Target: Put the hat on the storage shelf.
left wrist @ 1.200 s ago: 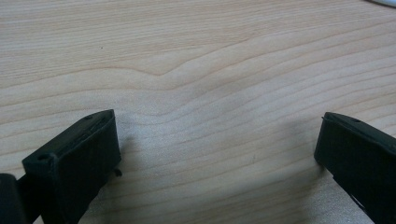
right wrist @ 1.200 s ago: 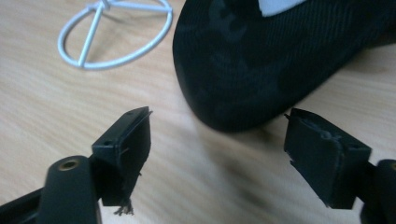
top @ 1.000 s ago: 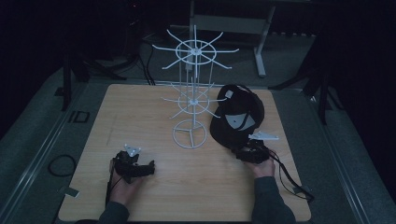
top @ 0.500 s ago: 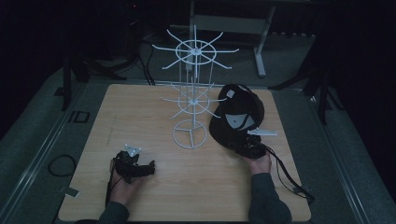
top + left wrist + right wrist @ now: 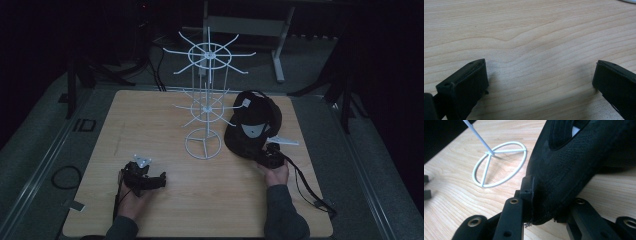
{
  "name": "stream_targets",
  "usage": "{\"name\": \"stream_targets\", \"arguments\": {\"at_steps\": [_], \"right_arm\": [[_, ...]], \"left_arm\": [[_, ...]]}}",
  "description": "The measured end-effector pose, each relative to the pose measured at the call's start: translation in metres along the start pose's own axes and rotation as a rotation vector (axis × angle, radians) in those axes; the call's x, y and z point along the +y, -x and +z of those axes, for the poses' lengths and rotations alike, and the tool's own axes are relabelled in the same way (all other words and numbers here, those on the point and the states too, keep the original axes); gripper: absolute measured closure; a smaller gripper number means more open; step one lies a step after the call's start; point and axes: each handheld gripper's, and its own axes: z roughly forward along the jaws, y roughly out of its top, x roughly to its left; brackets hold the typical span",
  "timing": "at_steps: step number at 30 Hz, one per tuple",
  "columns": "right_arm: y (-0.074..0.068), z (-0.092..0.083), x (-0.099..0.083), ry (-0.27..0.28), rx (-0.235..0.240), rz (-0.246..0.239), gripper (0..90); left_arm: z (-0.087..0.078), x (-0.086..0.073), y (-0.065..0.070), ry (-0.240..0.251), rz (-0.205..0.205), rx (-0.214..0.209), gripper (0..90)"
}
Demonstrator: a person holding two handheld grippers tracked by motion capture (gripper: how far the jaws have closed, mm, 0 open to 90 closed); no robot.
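Centrally, a white wire display rack [image 5: 205,107] is standing on a light wooden table [image 5: 150,115], its ring-shaped base [image 5: 499,165] lying flat on the board and two tiers of radiating hooks spreading from its upright pole. At about four o'clock from the base, a black baseball cap [image 5: 252,127] is sitting just beside the rack (a pale label is showing on its inner side). The right gripper [image 5: 267,156], held in the person's right hand [image 5: 274,172] at five o'clock on the table, is pinching the near edge of the cap; in the right gripper view its jaws are closing narrowly on the black fabric brim [image 5: 564,185]. The left gripper [image 5: 144,177], held in the left hand [image 5: 131,192] at seven o'clock, is lying low over the bare wood, well apart from rack and cap. In the left gripper view its jaws are standing wide, with plain wood grain between them. A cable [image 5: 305,182] is trailing from the right gripper toward the table's near right corner.
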Motion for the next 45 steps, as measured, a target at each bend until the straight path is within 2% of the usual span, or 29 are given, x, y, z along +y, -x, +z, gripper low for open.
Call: {"name": "stream_targets", "arguments": {"at_steps": [5, 15, 25, 45], "right_arm": [[-0.003, -0.005, 0.002, 0.020, -0.004, 0.030, 76.8], [-0.010, -0.013, 0.005, 0.063, -0.022, 0.046, 84.6], [-0.019, -0.020, 0.009, 0.104, -0.087, 0.003, 85.9], [-0.028, -0.035, 0.017, 0.159, -0.144, -0.048, 86.0]], "left_arm": [[0.000, 0.000, 0.000, 0.000, 0.002, 0.000, 0.1], [0.000, 0.000, 0.000, 0.000, 0.003, -0.001, 0.1], [0.000, 0.000, 0.000, 0.001, 0.006, -0.004, 0.1], [0.000, 0.000, 0.000, 0.003, 0.005, -0.005, 0.1]]}}
